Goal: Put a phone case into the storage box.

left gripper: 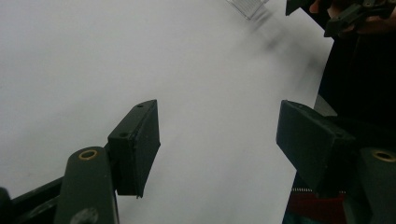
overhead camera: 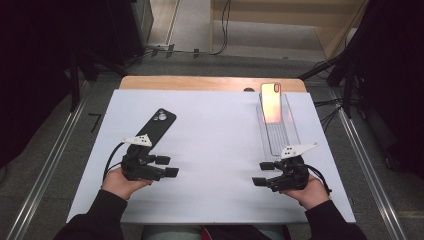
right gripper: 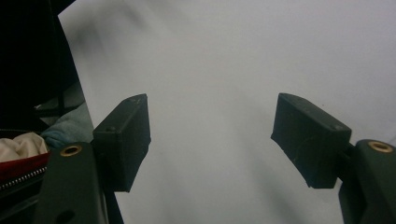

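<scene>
A person sits at a table covered by a white sheet (overhead camera: 215, 150), holding a two-jaw tool in each hand low on the near half. The left gripper (overhead camera: 167, 166) lies on its side with its jaws pointing toward the middle of the sheet; in the left gripper view its jaws stand spread with bare white sheet between them, nothing pinched. Just beyond it, up and a little toward the far edge, a black phone (overhead camera: 159, 126) lies flat with its camera ring at the far end, tilted so its near end comes close to the grey plate on the gripper; from above it looks apart from the jaws, though the plate hides the nearest corner, so contact there cannot be ruled out. The right gripper (overhead camera: 263, 173) mirrors the left one, its jaws pointing inward, and in the right gripper view they too stand spread over empty sheet. Beyond the right hand (overhead camera: 312, 192) a clear tray (overhead camera: 280, 137) runs lengthways toward the far edge, and a phone with a pink-orange back (overhead camera: 270, 102) rests at its far end, seemingly leaning up. The two phones are well apart, one on each side
</scene>
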Available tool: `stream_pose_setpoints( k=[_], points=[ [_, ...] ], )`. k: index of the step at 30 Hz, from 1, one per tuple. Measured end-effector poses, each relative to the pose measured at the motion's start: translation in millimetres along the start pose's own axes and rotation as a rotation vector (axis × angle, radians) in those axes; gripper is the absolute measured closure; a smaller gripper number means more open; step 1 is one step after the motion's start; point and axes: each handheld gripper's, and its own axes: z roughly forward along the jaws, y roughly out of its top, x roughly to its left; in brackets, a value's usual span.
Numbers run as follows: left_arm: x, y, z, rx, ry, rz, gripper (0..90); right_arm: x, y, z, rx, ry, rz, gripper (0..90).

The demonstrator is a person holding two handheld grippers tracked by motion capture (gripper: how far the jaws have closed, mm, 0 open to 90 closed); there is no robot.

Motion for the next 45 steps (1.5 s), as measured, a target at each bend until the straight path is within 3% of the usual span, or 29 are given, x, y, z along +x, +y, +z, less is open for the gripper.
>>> stream_pose_setpoints(
  k=[9, 14, 19, 23, 29, 30, 33, 41, 45],
  points=[
    [-5.8, -20.5, -0.3, 0.028, 0.003, -0.021, 30.5, -5.5, -5.1, -3.7, 0.011, -0.008, 0.013, 25.9],
    [-4.7, -22.7, -4.3, 0.036, 0.014, -0.046, 33.7, -5.7, -5.0, -2.7, 0.016, -0.010, 0.013, 25.9],
    [-1.2, -16.6, -12.3, -0.006, 0.073, -0.042, 33.6, -5.9, -4.7, -2.3, 0.014, -0.009, 0.013, 25.9],
    [6.1, -14.0, -18.4, -0.055, 0.111, -0.062, 36.3, -6.3, -4.8, -1.2, 0.020, -0.007, 0.012, 25.9],
    [19.8, -4.7, -22.5, -0.056, 0.146, -0.071, 34.3, -6.6, -4.9, -1.4, 0.020, -0.006, 0.015, 25.9],
    [23.6, -1.8, -22.5, -0.053, 0.157, -0.087, 31.8, -6.7, -4.9, -1.2, 0.020, -0.006, 0.014, 25.9],
    [33.0, 1.4, -22.7, -0.094, 0.138, -0.120, 30.3, -6.6, -4.9, -0.8, 0.022, -0.006, 0.015, 25.9],
    [49.5, 12.0, -24.5, -0.094, 0.164, -0.120, 26.8, -7.0, -5.1, -0.7, 0.024, -0.006, 0.021, 25.9],
    [61.9, 20.3, -25.6, -0.103, 0.204, -0.125, 27.4, -7.6, -5.3, -0.1, 0.025, -0.006, 0.019, 25.9]
  ],
)
